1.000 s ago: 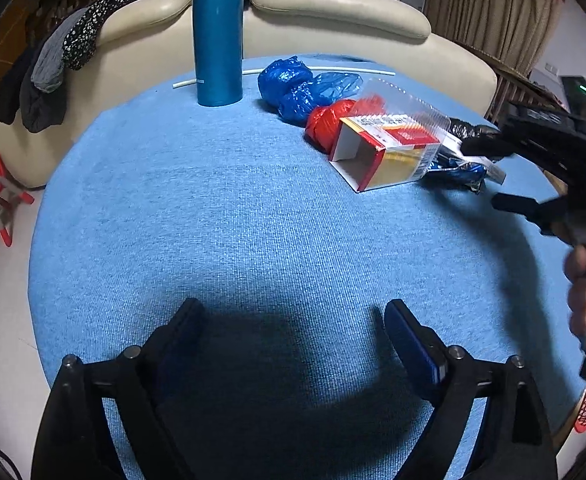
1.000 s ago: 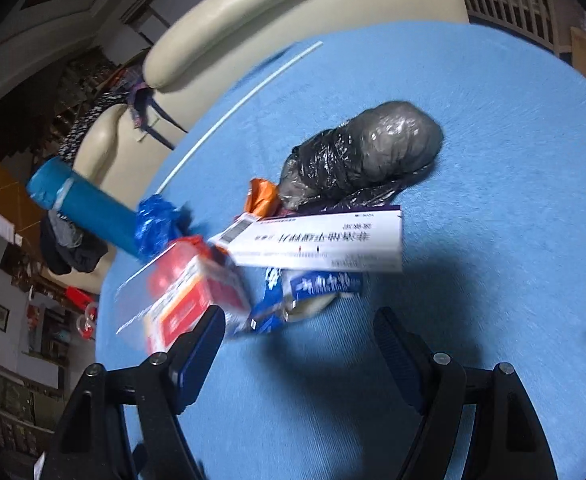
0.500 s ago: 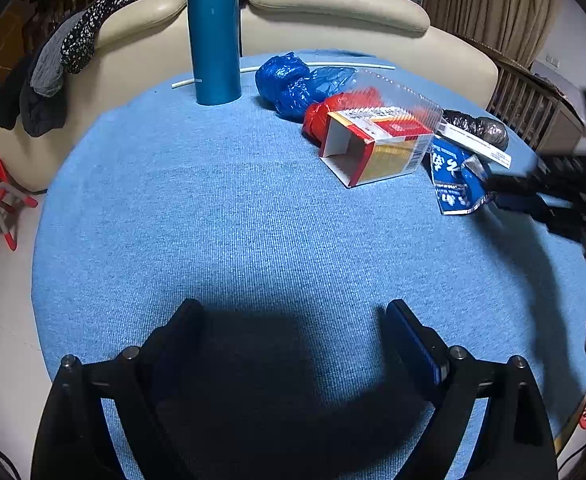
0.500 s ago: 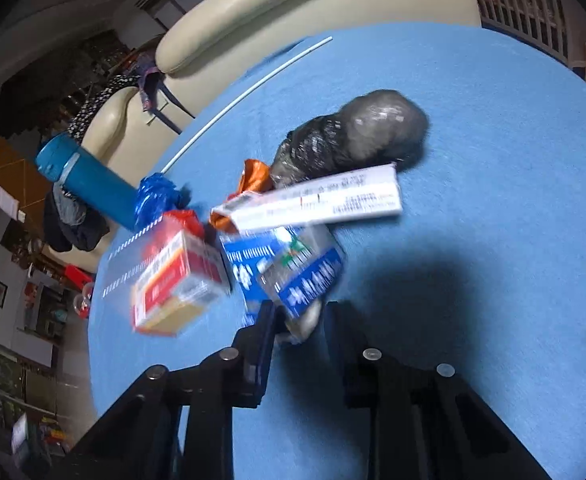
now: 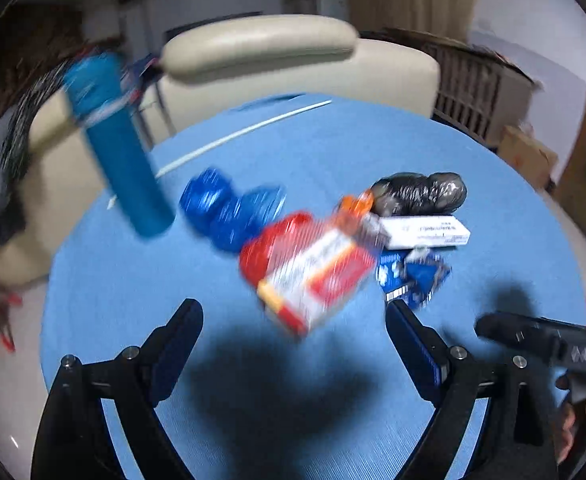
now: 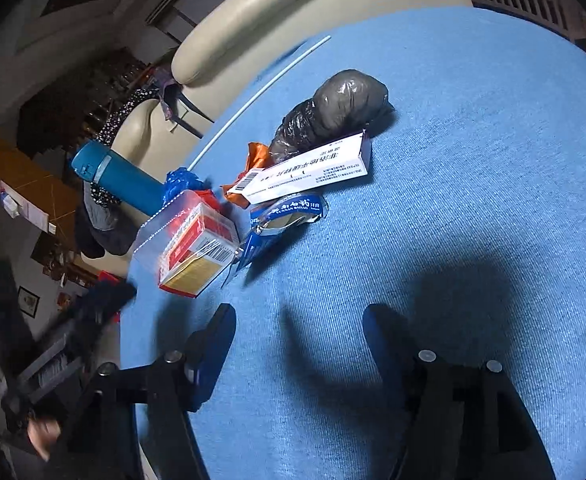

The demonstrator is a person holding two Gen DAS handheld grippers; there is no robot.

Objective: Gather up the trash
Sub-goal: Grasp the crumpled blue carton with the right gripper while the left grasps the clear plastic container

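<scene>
Right wrist | right claw [image 6: 299,340] opening, empty | red box [image 6: 197,256] beside blue wrapper [image 6: 285,216]

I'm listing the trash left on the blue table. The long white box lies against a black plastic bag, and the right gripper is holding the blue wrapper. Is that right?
Not quite. In the right wrist view the right gripper holds nothing: its jaws are opening over bare table, and the blue wrapper lies ahead of it. The long white box does lie against the black plastic bag.
</scene>
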